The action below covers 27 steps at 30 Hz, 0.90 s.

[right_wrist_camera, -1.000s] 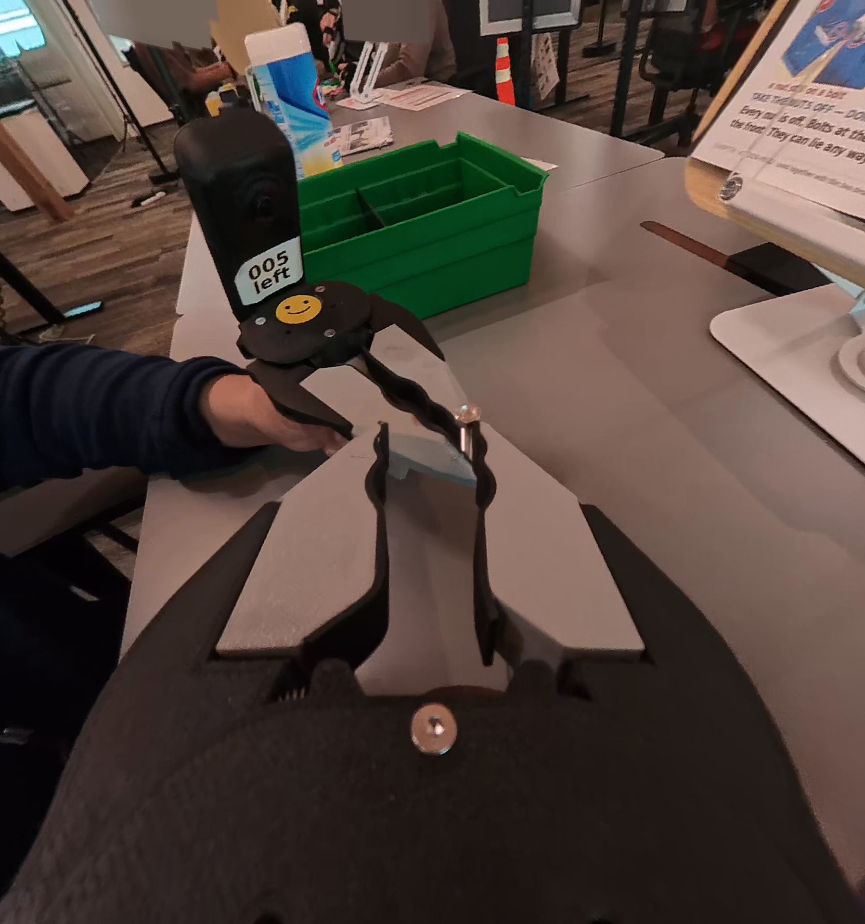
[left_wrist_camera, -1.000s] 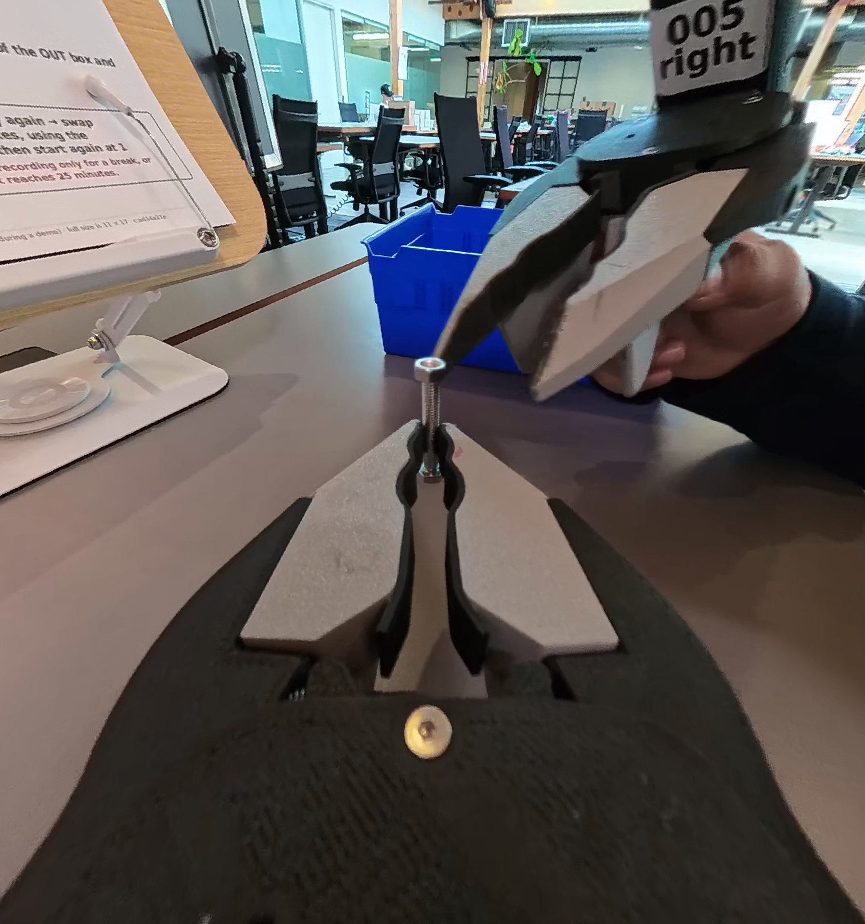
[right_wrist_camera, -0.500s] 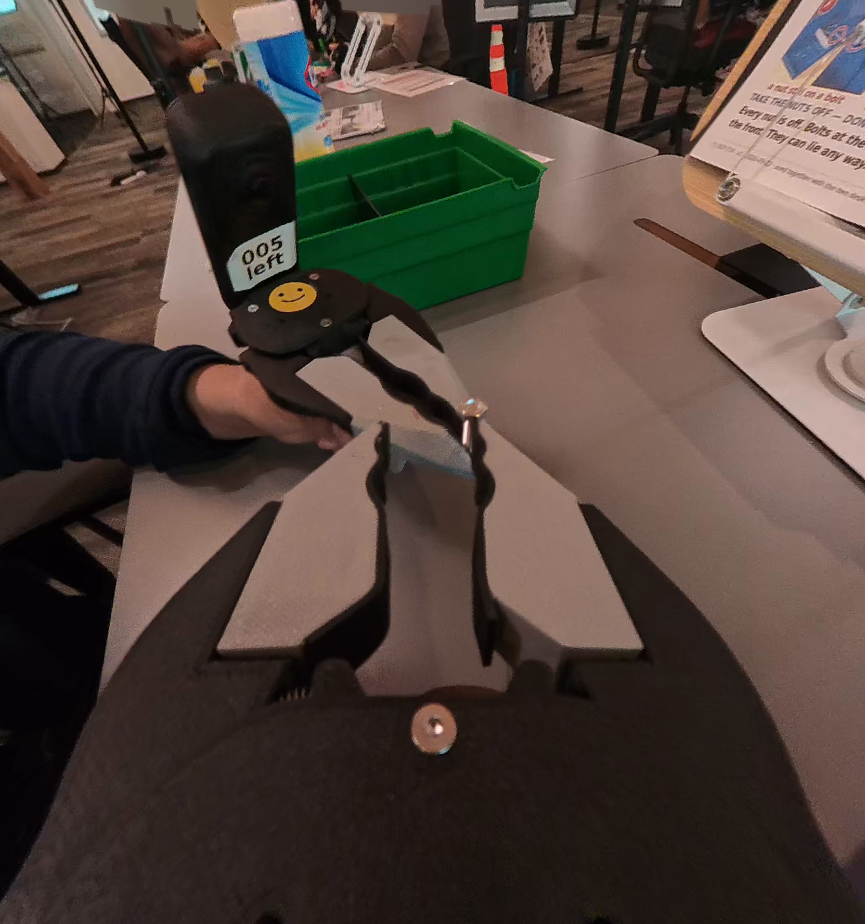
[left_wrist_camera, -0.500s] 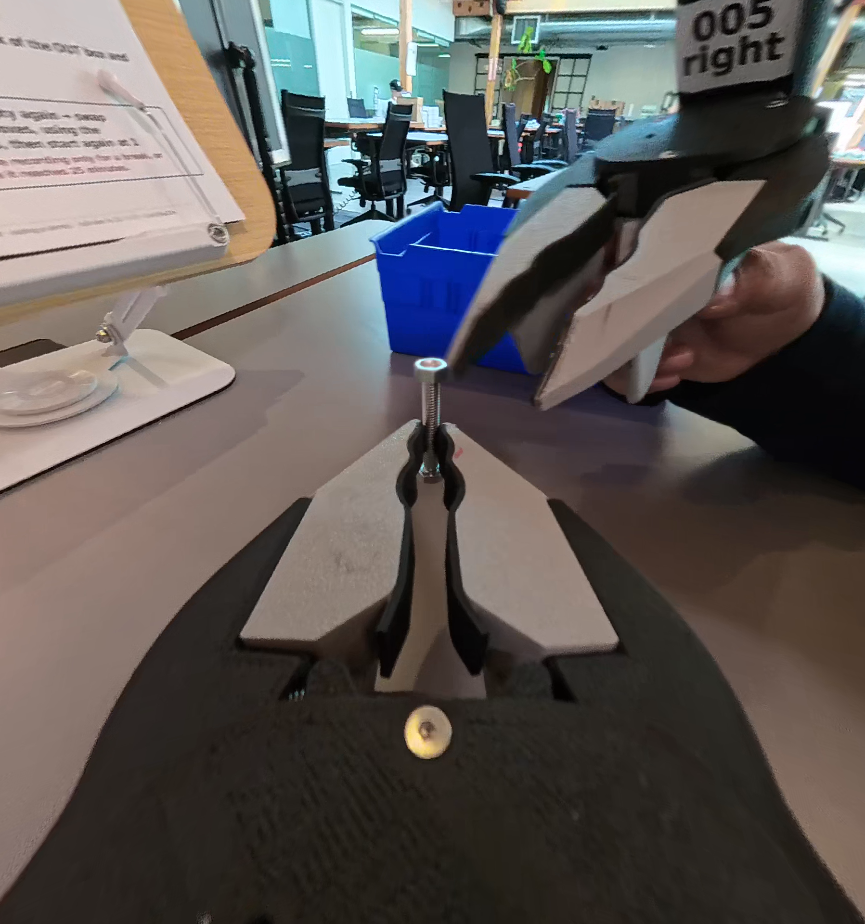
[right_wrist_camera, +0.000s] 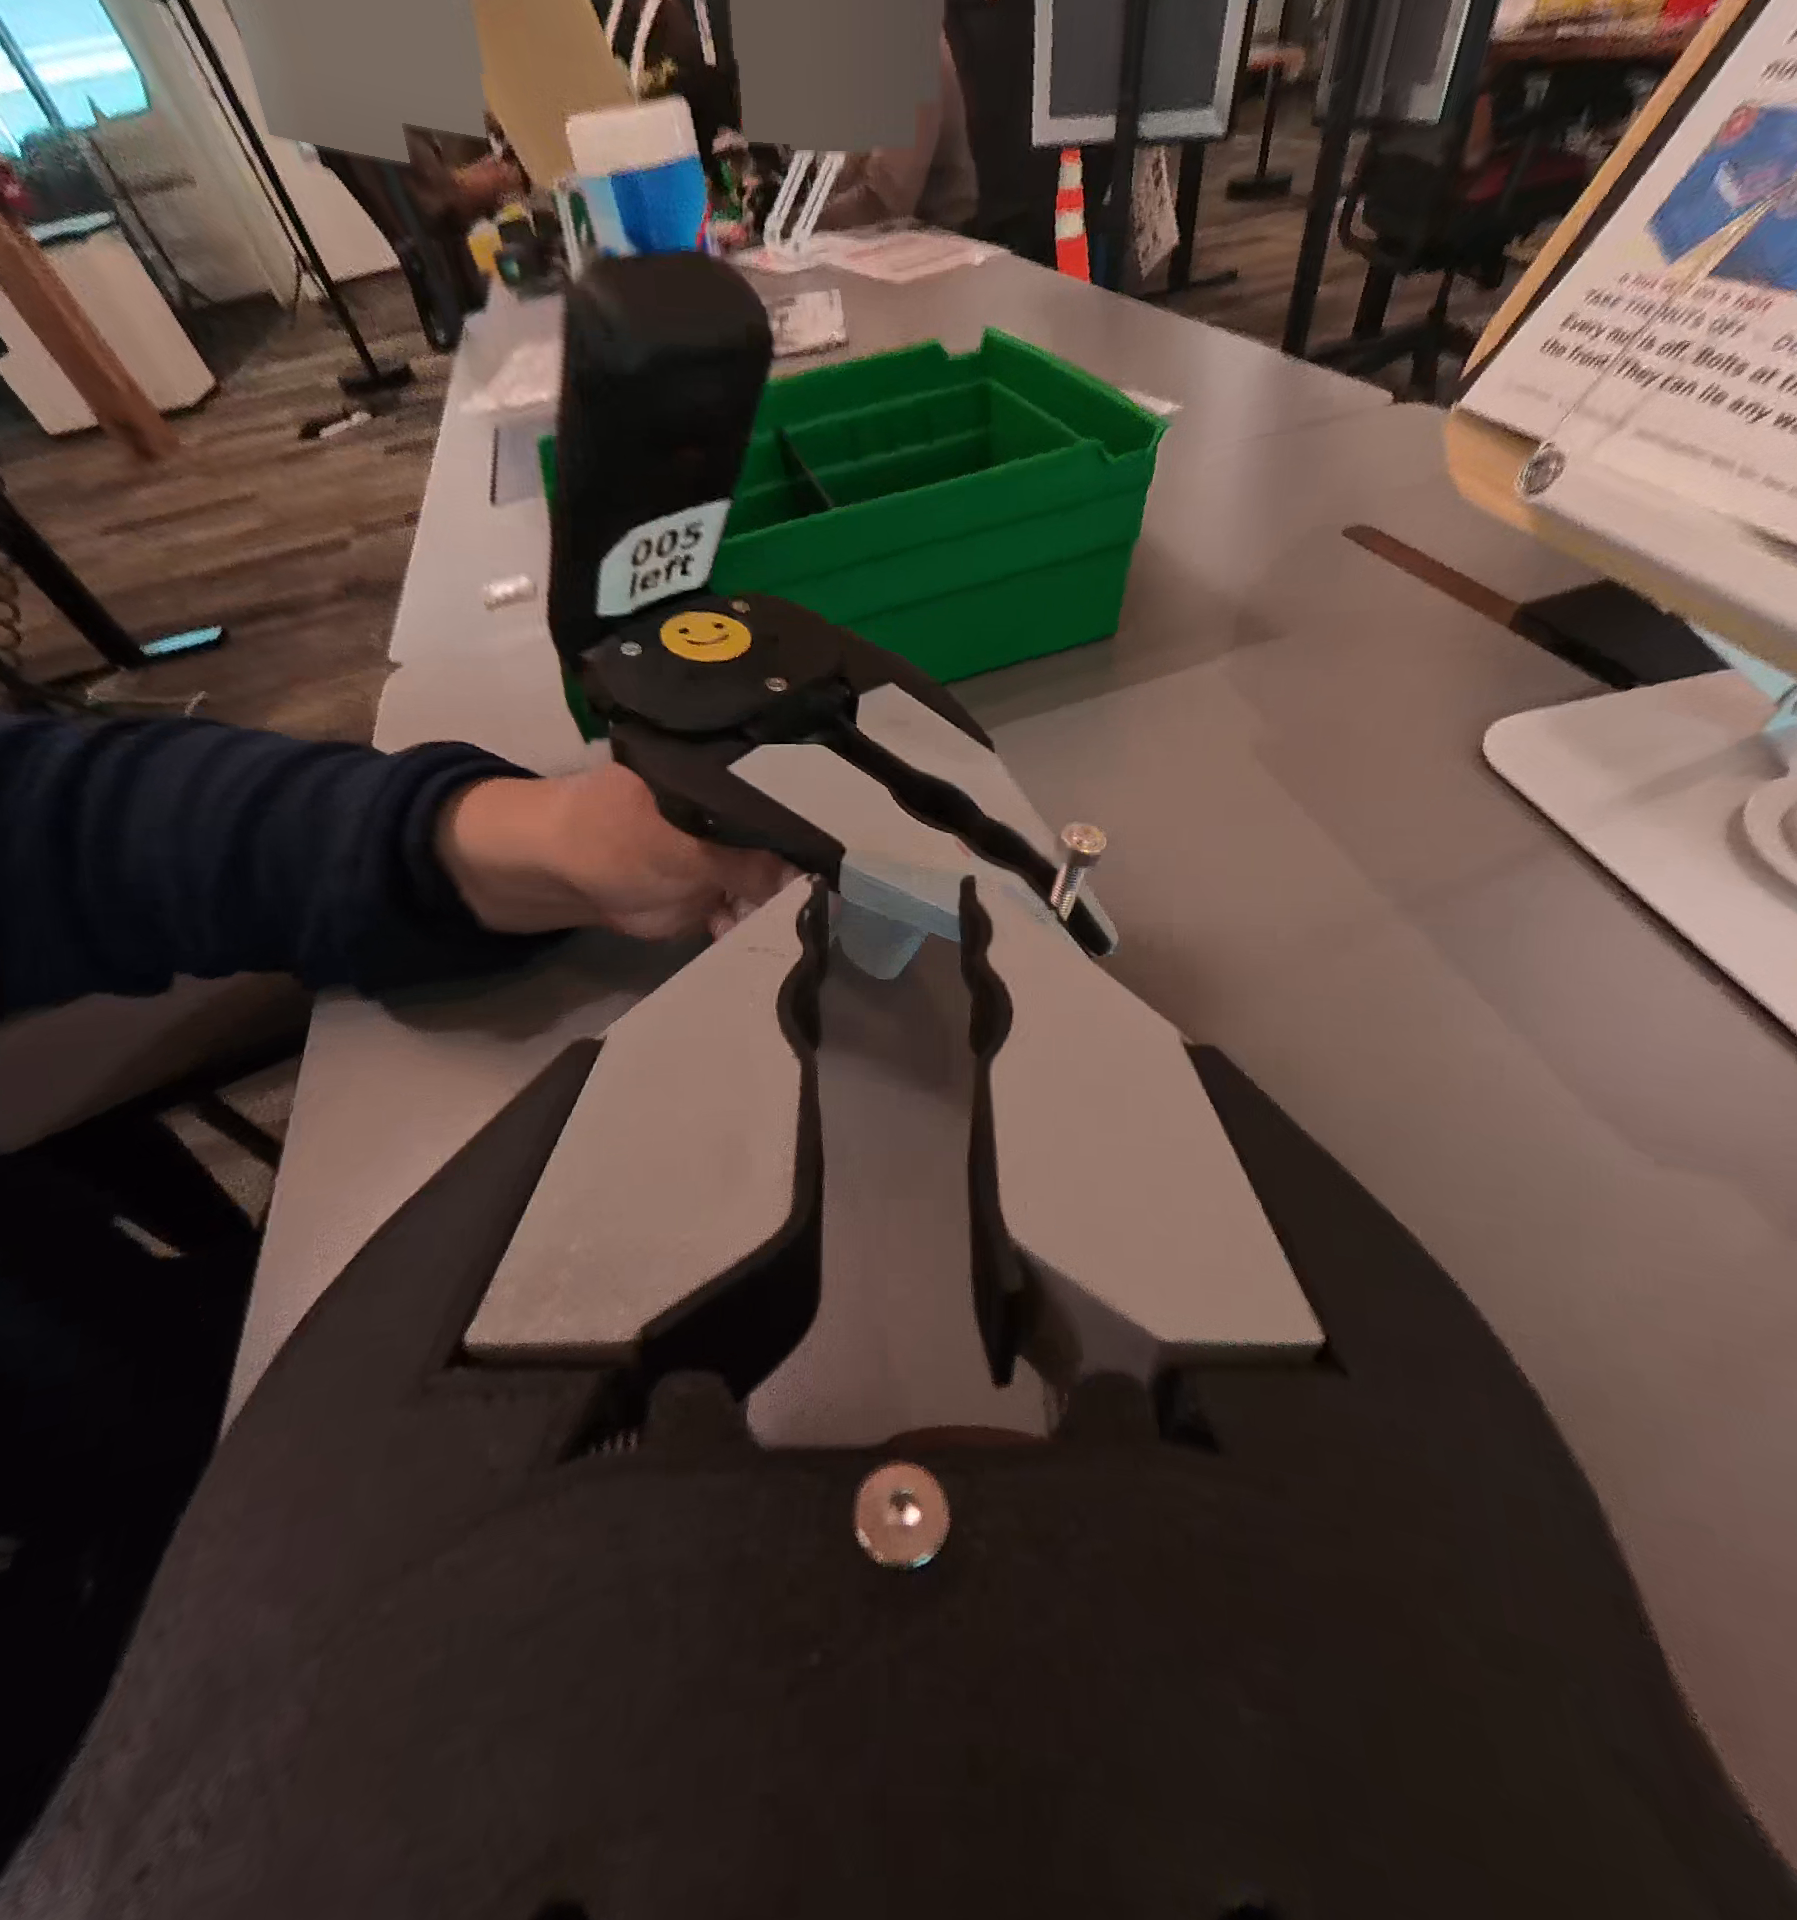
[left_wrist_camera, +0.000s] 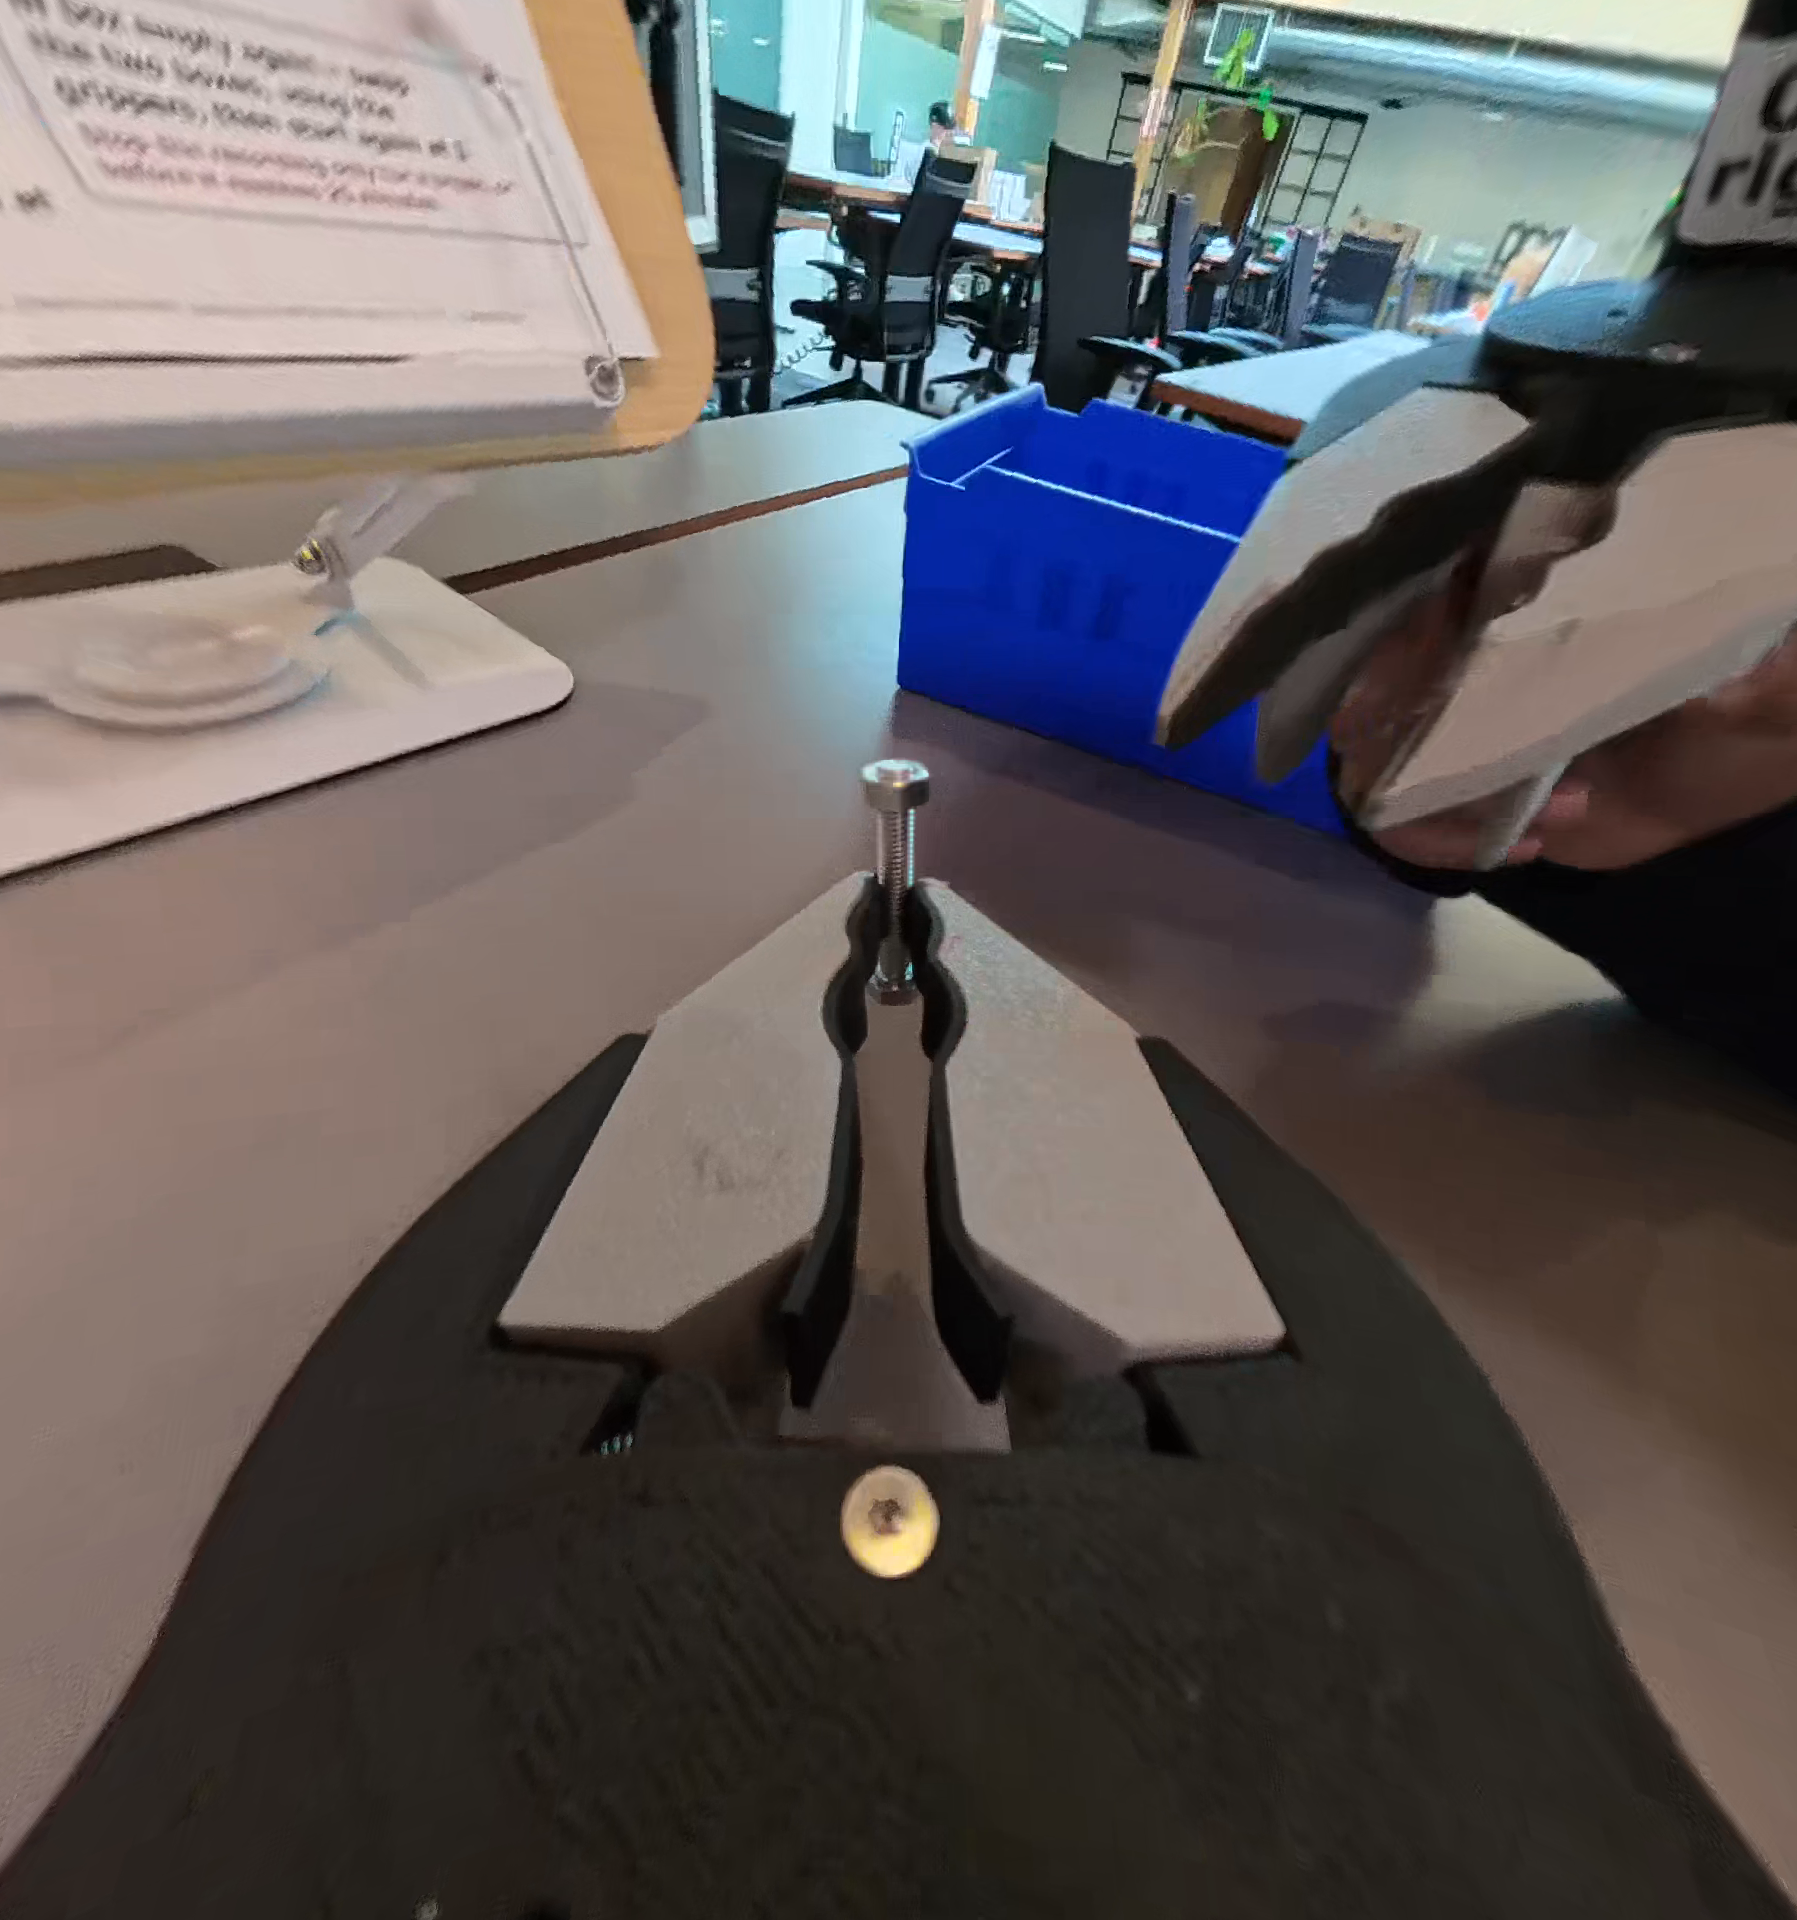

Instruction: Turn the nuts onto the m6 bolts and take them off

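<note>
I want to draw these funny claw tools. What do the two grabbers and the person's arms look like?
Each gripper, left and right, has a wide black body, flat grey wedge fingers with wavy black inner edges and a silver screw. The left one carries a tall black post with a white label and a yellow smiley sticker. Both arms wear dark navy sleeves.

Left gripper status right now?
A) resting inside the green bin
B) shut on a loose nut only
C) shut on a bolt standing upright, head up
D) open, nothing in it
C: the left gripper is closed around the lower end of the bolt, whose shank rises upright to a head on top, above the table; the right gripper is open and holds nothing.
</note>
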Each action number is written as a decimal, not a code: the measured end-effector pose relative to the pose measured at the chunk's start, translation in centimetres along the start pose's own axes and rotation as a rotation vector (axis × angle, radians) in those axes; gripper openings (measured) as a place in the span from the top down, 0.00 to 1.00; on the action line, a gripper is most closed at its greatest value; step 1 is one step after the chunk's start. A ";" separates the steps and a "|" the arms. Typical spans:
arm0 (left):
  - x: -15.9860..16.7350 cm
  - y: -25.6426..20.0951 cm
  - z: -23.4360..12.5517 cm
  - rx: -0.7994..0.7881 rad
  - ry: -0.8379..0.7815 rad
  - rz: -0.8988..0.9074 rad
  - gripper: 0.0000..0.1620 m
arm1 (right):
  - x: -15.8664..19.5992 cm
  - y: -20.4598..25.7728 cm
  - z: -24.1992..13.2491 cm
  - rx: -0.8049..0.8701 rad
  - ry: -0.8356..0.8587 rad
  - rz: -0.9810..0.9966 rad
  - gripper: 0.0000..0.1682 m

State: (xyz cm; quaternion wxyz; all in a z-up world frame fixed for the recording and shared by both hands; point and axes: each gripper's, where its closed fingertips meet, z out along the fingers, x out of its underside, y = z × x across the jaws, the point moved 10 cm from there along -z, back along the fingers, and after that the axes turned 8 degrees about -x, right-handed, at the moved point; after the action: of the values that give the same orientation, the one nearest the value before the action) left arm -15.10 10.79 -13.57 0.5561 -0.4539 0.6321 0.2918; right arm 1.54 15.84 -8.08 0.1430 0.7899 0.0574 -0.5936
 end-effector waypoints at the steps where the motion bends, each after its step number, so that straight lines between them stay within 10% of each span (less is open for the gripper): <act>1: -0.1 0.2 -0.1 0.017 -0.009 -0.029 0.98 | -0.1 -0.1 0.0 0.008 -0.012 0.010 0.85; 9: -0.3 -1.8 0.2 0.050 -0.022 0.051 0.98 | 0.6 -0.8 1.1 -0.023 0.011 0.107 0.69; 11: -0.3 0.1 -0.1 -0.057 -0.014 0.022 0.98 | 0.4 0.0 0.7 -0.101 0.010 0.070 0.95; 22: -0.2 -1.6 0.3 0.000 0.001 0.060 0.98 | 0.9 -1.2 1.2 -0.040 0.015 0.146 0.71; 24: 0.0 0.2 0.0 -0.129 0.026 0.045 0.98 | 0.4 0.0 0.7 -0.139 -0.024 0.080 1.00; 27: 0.0 0.9 -0.2 -0.125 0.019 0.008 0.98 | -0.1 -0.4 0.1 -0.065 -0.057 0.074 0.92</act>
State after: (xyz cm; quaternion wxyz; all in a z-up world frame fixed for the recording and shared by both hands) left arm -16.05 10.97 -13.62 0.5195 -0.4880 0.6196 0.3288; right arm 1.32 16.25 -8.05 0.1921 0.7692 0.0431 -0.6079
